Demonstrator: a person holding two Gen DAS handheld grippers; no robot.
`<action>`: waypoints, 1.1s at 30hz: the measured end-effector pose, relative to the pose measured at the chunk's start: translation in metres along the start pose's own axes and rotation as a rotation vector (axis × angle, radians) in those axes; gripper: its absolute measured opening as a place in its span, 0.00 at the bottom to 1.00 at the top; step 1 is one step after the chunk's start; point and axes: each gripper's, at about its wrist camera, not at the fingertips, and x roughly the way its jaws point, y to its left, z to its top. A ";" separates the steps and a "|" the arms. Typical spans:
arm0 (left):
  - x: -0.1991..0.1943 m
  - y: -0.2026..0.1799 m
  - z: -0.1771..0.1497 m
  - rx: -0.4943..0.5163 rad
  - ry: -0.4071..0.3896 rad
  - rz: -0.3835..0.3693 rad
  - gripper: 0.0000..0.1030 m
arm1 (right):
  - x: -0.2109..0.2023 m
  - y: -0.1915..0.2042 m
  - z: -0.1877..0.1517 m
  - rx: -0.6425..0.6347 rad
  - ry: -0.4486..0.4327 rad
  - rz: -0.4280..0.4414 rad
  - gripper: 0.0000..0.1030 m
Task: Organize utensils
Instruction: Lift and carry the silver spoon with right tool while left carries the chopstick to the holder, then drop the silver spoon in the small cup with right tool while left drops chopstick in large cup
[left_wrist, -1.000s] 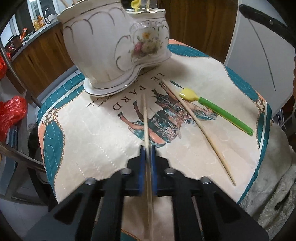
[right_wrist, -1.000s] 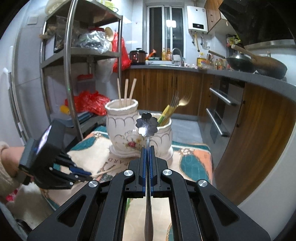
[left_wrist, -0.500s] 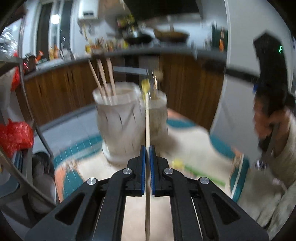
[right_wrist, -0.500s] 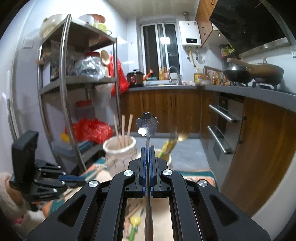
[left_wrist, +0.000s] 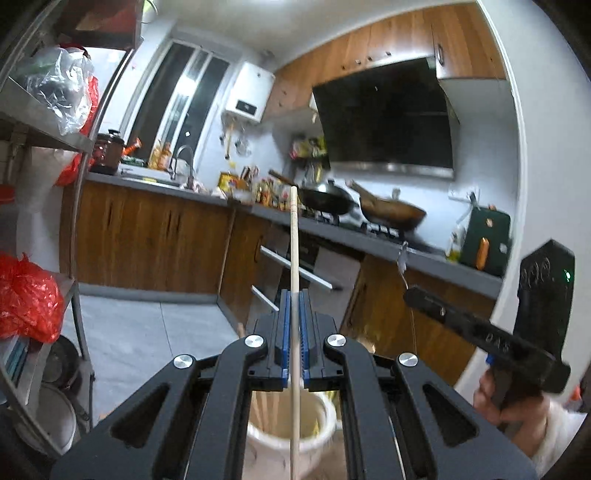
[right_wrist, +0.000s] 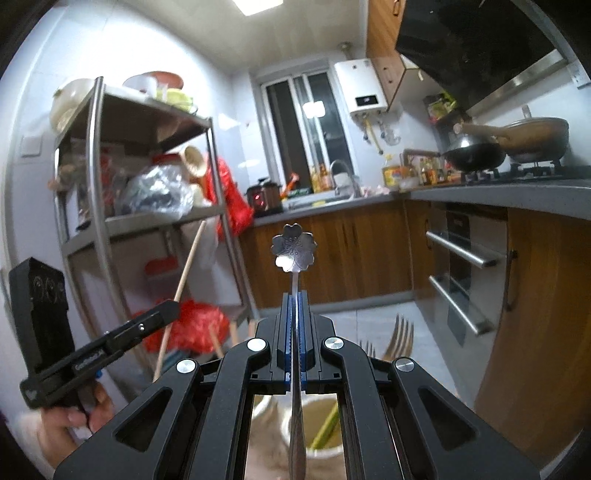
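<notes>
My left gripper (left_wrist: 294, 295) is shut on a wooden chopstick (left_wrist: 293, 240) that stands upright, its lower end over the white ceramic holder (left_wrist: 325, 413) below, where other chopsticks stand. My right gripper (right_wrist: 294, 297) is shut on a metal spoon (right_wrist: 294, 245) with a flower-shaped end, held upright above the holder's second cup (right_wrist: 325, 413), which holds a green-handled utensil and forks (right_wrist: 400, 332). The right gripper also shows in the left wrist view (left_wrist: 410, 293), and the left gripper in the right wrist view (right_wrist: 173, 308).
A steel shelf rack (right_wrist: 96, 166) with bags and bowls stands at the left. A kitchen counter (right_wrist: 498, 192) with pans on a stove and wooden cabinets runs along the right. A red plastic bag (left_wrist: 26, 299) lies on a low shelf.
Both grippers have tilted upward and risen. The chopstick left the table mat and now stands upright over the holder. The spoon has moved over the second cup.
</notes>
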 end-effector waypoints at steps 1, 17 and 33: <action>0.005 0.000 -0.001 -0.006 -0.022 0.009 0.04 | 0.004 -0.002 0.001 0.009 -0.011 -0.007 0.04; 0.034 -0.008 -0.035 0.054 -0.106 0.141 0.04 | 0.049 -0.014 -0.034 0.009 -0.051 -0.053 0.04; 0.014 -0.008 -0.071 0.130 0.110 0.194 0.04 | 0.040 -0.016 -0.077 -0.013 0.086 -0.066 0.04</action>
